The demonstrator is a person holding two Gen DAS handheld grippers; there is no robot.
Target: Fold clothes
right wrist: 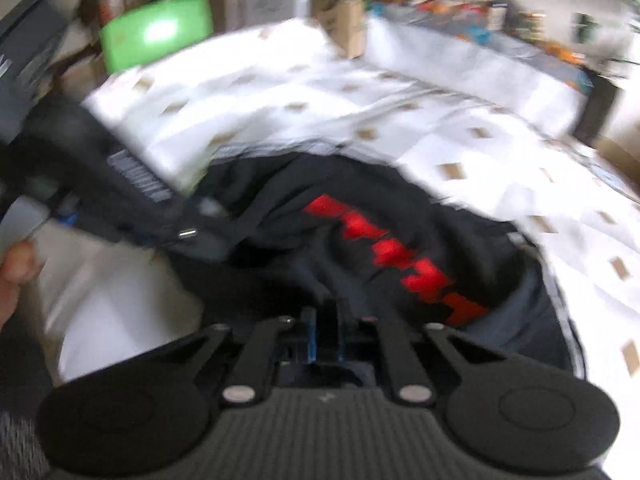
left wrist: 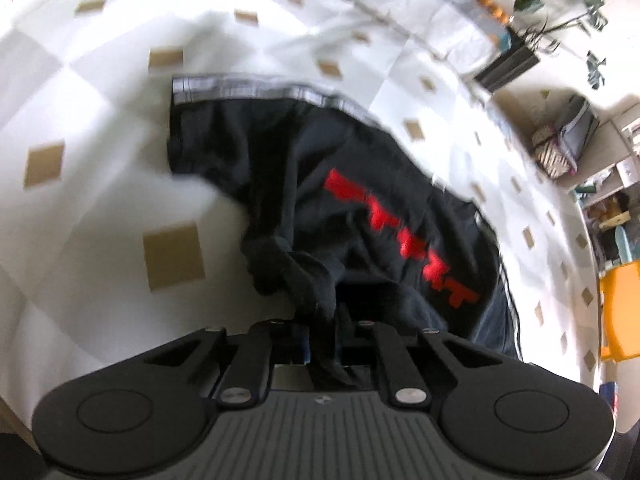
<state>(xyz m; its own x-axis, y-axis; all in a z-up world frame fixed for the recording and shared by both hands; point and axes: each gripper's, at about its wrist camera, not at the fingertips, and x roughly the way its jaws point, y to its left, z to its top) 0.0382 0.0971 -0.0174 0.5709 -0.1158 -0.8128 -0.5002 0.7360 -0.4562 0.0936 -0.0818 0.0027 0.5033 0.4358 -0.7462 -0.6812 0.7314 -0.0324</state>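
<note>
Two grips: both hands worked one garment.
Bed (left wrist: 100, 128): white checked cover carried the load.
Black garment (left wrist: 280, 168): lay bunched mid-bed, red lettering up, near edge lifted for a fold, I'd judge.
Left gripper (left wrist: 324, 332): fingers pinched black cloth.
Right gripper (right wrist: 326, 320): fingers pinched the hem.

Red lettering (right wrist: 396, 256) on black garment (left wrist: 360, 216) blurred, unreadable

Bright, washed-out daylight; white sheet (left wrist: 100, 128) blown out at nine o'clock. Right view smears with motion blur, edges bowed by fisheye.
</note>
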